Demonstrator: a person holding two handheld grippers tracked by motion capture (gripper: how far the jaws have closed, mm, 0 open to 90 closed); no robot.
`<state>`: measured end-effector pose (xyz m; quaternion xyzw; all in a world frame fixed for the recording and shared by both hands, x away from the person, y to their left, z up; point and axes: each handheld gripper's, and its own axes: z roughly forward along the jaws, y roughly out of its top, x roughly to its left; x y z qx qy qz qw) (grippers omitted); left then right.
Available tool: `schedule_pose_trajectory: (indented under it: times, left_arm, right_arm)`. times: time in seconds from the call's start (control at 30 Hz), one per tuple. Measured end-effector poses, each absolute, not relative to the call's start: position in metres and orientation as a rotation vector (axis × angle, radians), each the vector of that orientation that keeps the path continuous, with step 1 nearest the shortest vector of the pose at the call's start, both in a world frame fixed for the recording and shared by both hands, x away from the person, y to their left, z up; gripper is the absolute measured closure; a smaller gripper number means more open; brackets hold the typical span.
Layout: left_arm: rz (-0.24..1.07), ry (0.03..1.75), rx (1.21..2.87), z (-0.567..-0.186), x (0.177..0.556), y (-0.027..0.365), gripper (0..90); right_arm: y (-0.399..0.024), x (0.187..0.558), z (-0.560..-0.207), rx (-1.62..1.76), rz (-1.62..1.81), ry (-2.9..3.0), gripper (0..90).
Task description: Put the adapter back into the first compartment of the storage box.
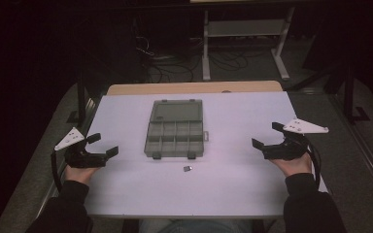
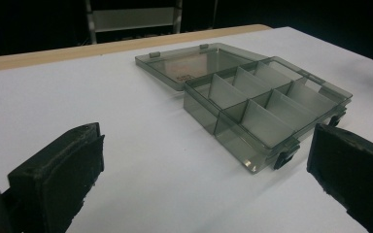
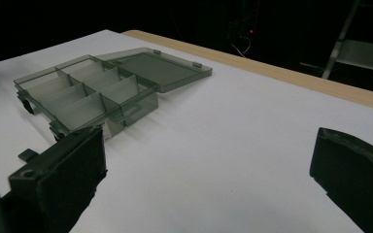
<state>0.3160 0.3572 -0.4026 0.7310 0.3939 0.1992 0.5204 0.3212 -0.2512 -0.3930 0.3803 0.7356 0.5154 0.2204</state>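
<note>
A smoky grey compartment box point(image 1: 175, 138) lies open at the middle of the white table point(image 1: 233, 189), its lid point(image 1: 177, 111) folded flat toward the far side. Its several compartments look empty. A small dark piece point(image 1: 187, 168) lies on the table just in front of the box. My left gripper point(image 1: 103, 145) rests at the table's left edge, open, jaws pointing toward the box. My right gripper point(image 1: 267, 135) sits at the right side, open and also facing the box. The left gripper view shows the box point(image 2: 267, 111) beyond my open left gripper point(image 2: 204, 145). The right gripper view shows the box point(image 3: 87, 92), the small piece point(image 3: 26, 155) and my open right gripper point(image 3: 209, 145).
A wooden strip point(image 1: 194, 88) runs along the table's far edge. Behind it on the dark floor stand a white metal frame point(image 1: 245, 34) and loose cables point(image 1: 175, 68). The person's dark sleeves point(image 1: 301, 204) come in from the bottom.
</note>
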Motion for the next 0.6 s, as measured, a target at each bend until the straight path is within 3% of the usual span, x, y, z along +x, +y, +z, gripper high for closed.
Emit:
schedule_pose_trajectory:
  times: [0.6]
  left_arm:
    - [0.454, 0.934, 1.769, -0.3996, 0.3162, 0.3554, 0.0]
  right_arm:
    - [-0.2447, 0.3222, -0.3949, 1.031, 1.412, 2.102, 0.0]
